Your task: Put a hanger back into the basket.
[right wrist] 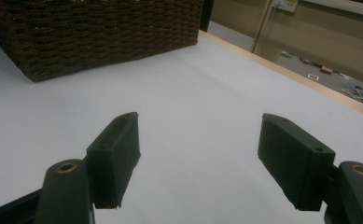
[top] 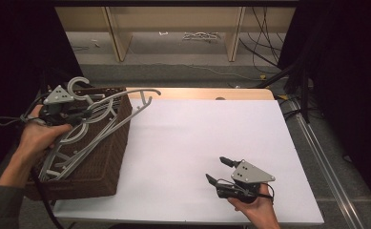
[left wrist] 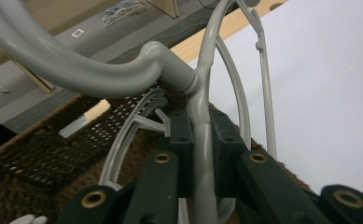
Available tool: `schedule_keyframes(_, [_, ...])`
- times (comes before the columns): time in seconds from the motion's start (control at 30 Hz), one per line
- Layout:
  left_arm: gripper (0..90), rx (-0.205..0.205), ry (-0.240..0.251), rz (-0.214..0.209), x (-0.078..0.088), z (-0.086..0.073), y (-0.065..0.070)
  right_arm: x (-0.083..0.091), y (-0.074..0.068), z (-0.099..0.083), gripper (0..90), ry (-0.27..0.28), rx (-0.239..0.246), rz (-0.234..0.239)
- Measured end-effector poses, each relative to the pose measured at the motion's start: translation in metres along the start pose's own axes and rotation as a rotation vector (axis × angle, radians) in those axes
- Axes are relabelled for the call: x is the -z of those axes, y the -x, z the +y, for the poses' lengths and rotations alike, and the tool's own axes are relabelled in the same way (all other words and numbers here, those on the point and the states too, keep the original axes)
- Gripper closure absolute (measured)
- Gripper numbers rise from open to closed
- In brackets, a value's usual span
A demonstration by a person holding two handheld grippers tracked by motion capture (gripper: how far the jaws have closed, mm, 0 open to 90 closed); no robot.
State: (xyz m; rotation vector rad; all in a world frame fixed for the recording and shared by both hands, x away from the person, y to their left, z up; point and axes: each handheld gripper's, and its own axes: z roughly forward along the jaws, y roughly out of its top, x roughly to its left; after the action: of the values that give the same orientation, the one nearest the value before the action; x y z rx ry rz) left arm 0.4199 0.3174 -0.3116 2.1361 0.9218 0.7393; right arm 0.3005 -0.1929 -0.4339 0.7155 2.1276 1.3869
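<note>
Nearest, the right gripper (top: 217,170) rests low over the white table (top: 197,157), jaws spread wide with nothing between them, pointing toward the basket. Farther left, the left gripper (top: 80,113) is clamped on the neck of a grey plastic hanger (top: 126,107), just below its hook; smooth moulded stem, squeezed between the black pads (left wrist: 181,135). The hanger's long axis runs up and right from the jaws, its far arm jutting past the rim over the table. Beneath sits the dark brown woven basket (top: 102,162), coarse wicker, holding several more hangers (top: 66,152), apparently tangled, though the view there is dim. The left hand is clearly the nearer one; the right is well apart.
</note>
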Motion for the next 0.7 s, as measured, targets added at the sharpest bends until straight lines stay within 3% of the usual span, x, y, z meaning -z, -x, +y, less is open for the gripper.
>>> schedule_keyframes(0.1, [81.4, 0.035, 0.028, 0.026, 0.001, -0.004, -0.009, 0.001, 0.001, 0.001, 28.8, 0.004, -0.003, 0.001])
schedule_keyframes(0.2, [81.4, 0.044, 0.028, 0.039, 0.002, -0.009, -0.018, 0.001, 0.000, 0.001, 28.0, 0.005, -0.010, -0.001])
schedule_keyframes(0.27, [81.4, 0.023, 0.022, 0.043, 0.004, -0.013, -0.024, 0.001, 0.001, 0.001, 27.6, 0.006, -0.012, -0.001])
schedule_keyframes(0.7, [81.3, 0.087, 0.021, 0.090, 0.006, -0.038, -0.045, 0.001, 0.001, 0.001, 25.6, 0.014, -0.017, -0.003])
